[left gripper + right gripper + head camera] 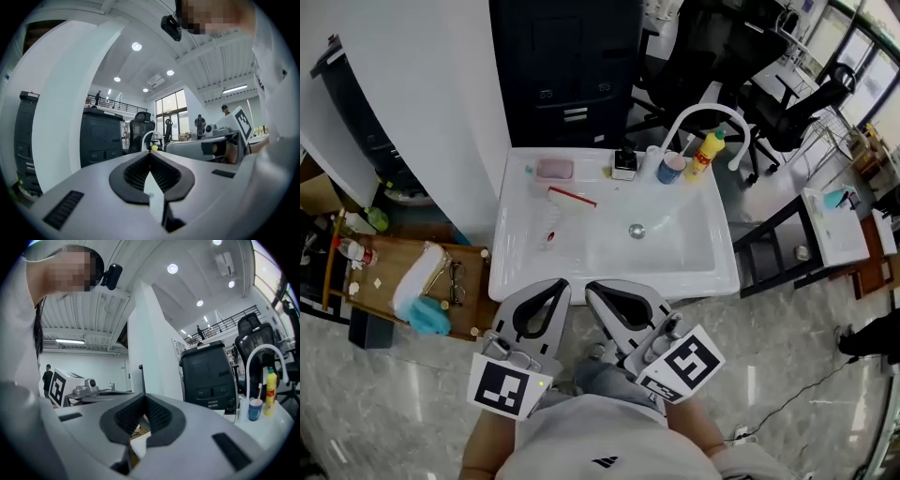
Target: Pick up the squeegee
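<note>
While the squeegee (570,197) lies flat in the left part of the white sink (500,262) basin, red bar toward the back ledge and pale handle running toward the front rim, neither gripper touches it. The drain (637,230) is to its right, apart from it. Back ledge, left to right: pink block (554,169) (soap or sponge, can't tell), small black item (624,165), blue cup (671,169), yellow bottle (706,153), with the white arched faucet (703,114) over that end. The left gripper (554,285) and right gripper (596,291) sit side by side just at the sink's front rim, pointing toward the basin, well short of the squeegee. Left gripper view: fingers (135,174) closed tip to tip, nothing between them. Right gripper view: same, fingers (161,419) together and empty. A black cabinet (572,66) stands behind the sink, with office chairs (787,103) off to the right. Left of the sink, a low wooden surface (389,255) carries a white-and-blue cloth (422,291) and a pair of glasses (453,281).
</note>
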